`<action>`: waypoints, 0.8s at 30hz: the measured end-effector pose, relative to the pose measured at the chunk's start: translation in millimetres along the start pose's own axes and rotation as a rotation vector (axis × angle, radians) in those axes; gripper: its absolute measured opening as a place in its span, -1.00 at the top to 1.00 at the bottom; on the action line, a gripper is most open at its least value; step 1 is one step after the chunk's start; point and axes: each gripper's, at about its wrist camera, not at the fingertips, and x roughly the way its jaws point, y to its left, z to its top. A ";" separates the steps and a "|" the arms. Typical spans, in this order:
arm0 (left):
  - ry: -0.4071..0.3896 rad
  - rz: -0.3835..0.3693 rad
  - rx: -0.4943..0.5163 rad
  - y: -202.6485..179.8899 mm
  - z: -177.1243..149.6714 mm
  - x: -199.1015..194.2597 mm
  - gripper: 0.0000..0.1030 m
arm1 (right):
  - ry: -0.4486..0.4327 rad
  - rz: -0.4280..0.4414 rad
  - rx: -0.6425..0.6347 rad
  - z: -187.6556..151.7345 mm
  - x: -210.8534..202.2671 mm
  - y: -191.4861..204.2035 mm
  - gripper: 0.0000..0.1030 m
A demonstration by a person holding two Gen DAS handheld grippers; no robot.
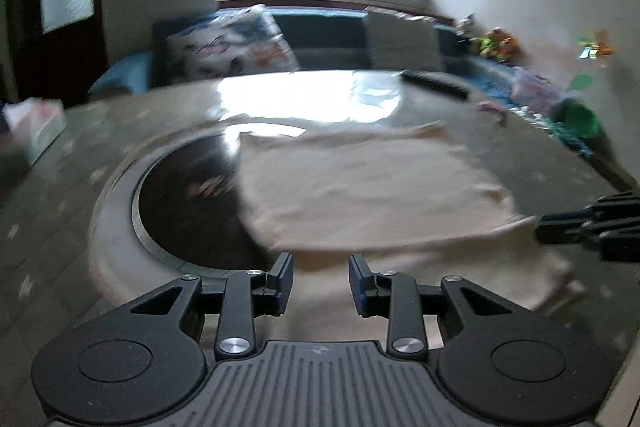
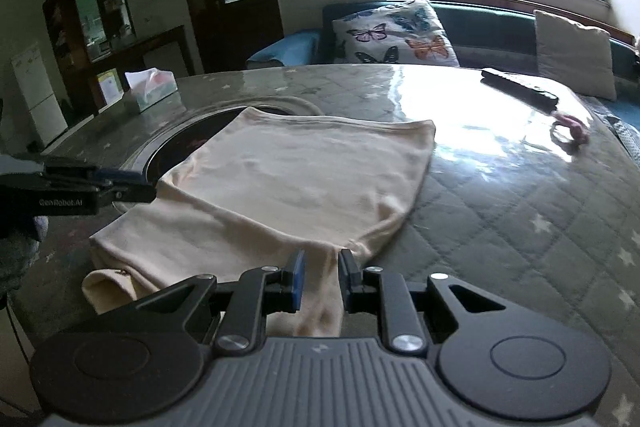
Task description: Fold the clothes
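A cream garment (image 2: 288, 187) lies folded over itself on the grey quilted table (image 2: 500, 211), part of it over a dark round inset (image 2: 172, 151). It also shows, blurred, in the left wrist view (image 1: 360, 195). My right gripper (image 2: 320, 267) is open with the garment's near edge between its fingers. My left gripper (image 1: 320, 271) is open just at the garment's near edge, nothing held. Each gripper shows at the side of the other's view: the left one (image 2: 120, 187) and the right one (image 1: 560, 227).
A tissue box (image 2: 152, 87) stands at the table's far left. A black remote (image 2: 520, 87) and a pink hair tie (image 2: 572, 125) lie at the far right. A sofa with a butterfly cushion (image 2: 396, 35) runs behind the table, under the window.
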 end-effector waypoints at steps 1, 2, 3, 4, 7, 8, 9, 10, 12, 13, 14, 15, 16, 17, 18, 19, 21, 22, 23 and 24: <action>0.009 0.004 -0.004 5.1 -4.0 2.6 0.34 | 0.008 -0.003 -0.005 0.0 5.1 1.6 0.67; 0.009 0.001 -0.003 7.9 -6.8 3.2 0.34 | 0.021 -0.011 -0.010 -1.0 9.9 2.6 0.67; 0.003 0.000 0.005 8.2 -8.5 1.6 0.34 | 0.034 -0.020 -0.016 -2.3 14.7 3.4 0.67; -0.003 -0.001 0.013 8.1 -10.0 -0.1 0.33 | 0.042 -0.031 -0.023 -3.7 17.5 3.4 0.67; -0.019 -0.008 0.024 4.7 -3.7 -5.4 0.35 | 0.043 -0.041 -0.031 -0.8 13.5 3.0 0.67; -0.035 -0.015 0.030 2.9 1.2 -6.2 0.35 | 0.033 -0.046 -0.041 1.6 10.5 4.2 0.67; -0.052 -0.023 0.035 1.0 6.5 -6.9 0.35 | 0.023 -0.051 -0.052 3.9 7.6 5.4 0.67; -0.065 -0.029 0.045 -1.2 9.9 -6.6 0.35 | 0.014 -0.047 -0.059 6.1 5.7 7.1 0.67; -0.076 -0.041 0.063 -5.0 14.5 -3.2 0.35 | 0.000 -0.035 -0.075 9.8 4.0 11.4 0.67; -0.074 -0.046 0.072 -6.6 15.8 0.1 0.35 | -0.004 -0.031 -0.081 10.0 4.8 13.2 0.67; -0.064 -0.046 0.086 -8.5 14.8 3.9 0.35 | -0.004 -0.024 -0.087 10.0 7.4 14.7 0.67; -0.052 -0.045 0.101 -10.5 13.6 7.7 0.34 | 0.004 -0.016 -0.085 8.6 10.9 15.4 0.67; -0.038 -0.041 0.119 -12.2 10.8 11.2 0.34 | 0.016 -0.009 -0.083 6.6 14.5 15.7 0.66; -0.031 -0.038 0.134 -12.9 7.7 11.4 0.34 | 0.026 -0.006 -0.091 4.2 17.1 16.8 0.66; -0.024 -0.036 0.148 -13.5 4.7 11.1 0.34 | 0.033 -0.008 -0.107 2.1 17.8 18.4 0.66; -0.018 -0.033 0.163 -14.1 1.6 10.8 0.34 | 0.035 -0.014 -0.120 0.9 17.0 20.0 0.66; -0.026 -0.040 0.188 -13.8 -2.1 2.1 0.34 | 0.027 -0.015 -0.161 -0.9 7.6 25.9 0.65; -0.031 -0.043 0.201 -13.6 -3.9 -2.5 0.34 | 0.023 -0.008 -0.179 -1.8 2.7 28.4 0.65; -0.036 -0.044 0.218 -13.3 -6.3 -8.1 0.34 | 0.023 0.001 -0.196 -3.5 -1.3 30.6 0.65; -0.040 -0.044 0.235 -13.1 -8.7 -13.8 0.33 | 0.026 0.007 -0.207 -5.3 -3.4 32.4 0.65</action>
